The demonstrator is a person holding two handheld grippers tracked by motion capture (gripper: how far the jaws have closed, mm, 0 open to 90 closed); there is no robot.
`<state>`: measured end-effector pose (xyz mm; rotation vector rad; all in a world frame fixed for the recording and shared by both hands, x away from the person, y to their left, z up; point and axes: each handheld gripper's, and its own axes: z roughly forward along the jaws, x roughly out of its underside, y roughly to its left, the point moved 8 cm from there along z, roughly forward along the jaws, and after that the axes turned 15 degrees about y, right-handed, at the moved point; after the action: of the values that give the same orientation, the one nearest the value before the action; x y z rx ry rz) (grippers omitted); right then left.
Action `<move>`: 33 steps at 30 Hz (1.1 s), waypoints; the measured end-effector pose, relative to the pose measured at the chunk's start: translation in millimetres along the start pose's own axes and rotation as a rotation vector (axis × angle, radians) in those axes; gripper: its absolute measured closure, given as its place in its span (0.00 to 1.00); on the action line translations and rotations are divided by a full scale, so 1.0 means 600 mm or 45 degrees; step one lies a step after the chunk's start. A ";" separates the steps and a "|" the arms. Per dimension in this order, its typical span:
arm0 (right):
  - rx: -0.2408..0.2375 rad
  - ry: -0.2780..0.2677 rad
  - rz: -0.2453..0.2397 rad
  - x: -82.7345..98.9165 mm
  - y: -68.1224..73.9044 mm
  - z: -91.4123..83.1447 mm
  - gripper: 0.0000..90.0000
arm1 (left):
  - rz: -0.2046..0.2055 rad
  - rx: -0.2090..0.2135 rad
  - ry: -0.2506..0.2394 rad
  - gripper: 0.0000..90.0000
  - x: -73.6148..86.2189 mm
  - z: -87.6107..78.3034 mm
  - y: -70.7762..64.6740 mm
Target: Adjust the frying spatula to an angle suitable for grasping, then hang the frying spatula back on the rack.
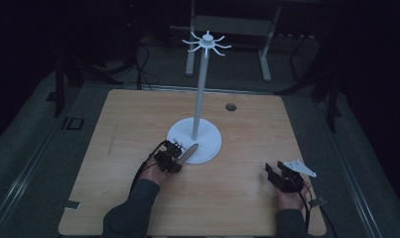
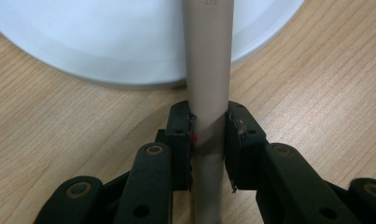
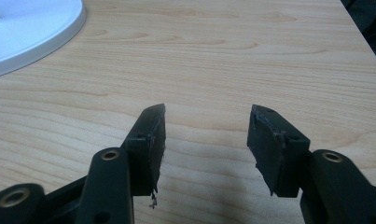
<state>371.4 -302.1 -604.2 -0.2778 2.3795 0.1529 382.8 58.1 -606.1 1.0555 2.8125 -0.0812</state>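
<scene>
A white stand rises from a round white base at the middle of the wooden table; its top carries several curved hooks. My left gripper is shut on a long beige rod, which reaches over the base's front edge. In the left gripper view the rod runs straight up between the two jaws of my left gripper and crosses onto the base. My right gripper rests near the table's front right, open, with bare wood between the jaws of my right gripper.
The wooden table has a small dark hole at the back right. A white tag lies at the front left corner. Grey floor and a table frame lie beyond. The base's edge shows at upper left of the right gripper view.
</scene>
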 end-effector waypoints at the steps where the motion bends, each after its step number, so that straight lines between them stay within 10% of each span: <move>1: 0.000 0.000 0.001 0.000 0.000 0.000 0.52 | 0.000 0.001 -0.001 0.82 0.000 0.000 0.000; 33: 0.002 0.002 0.016 0.000 -0.003 0.000 0.51 | -0.074 -0.013 -0.173 0.83 -0.002 -0.035 -0.006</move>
<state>371.8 -303.8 -604.2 -0.2624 2.3829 0.1563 379.0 56.6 -585.2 0.9285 2.7186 -0.1388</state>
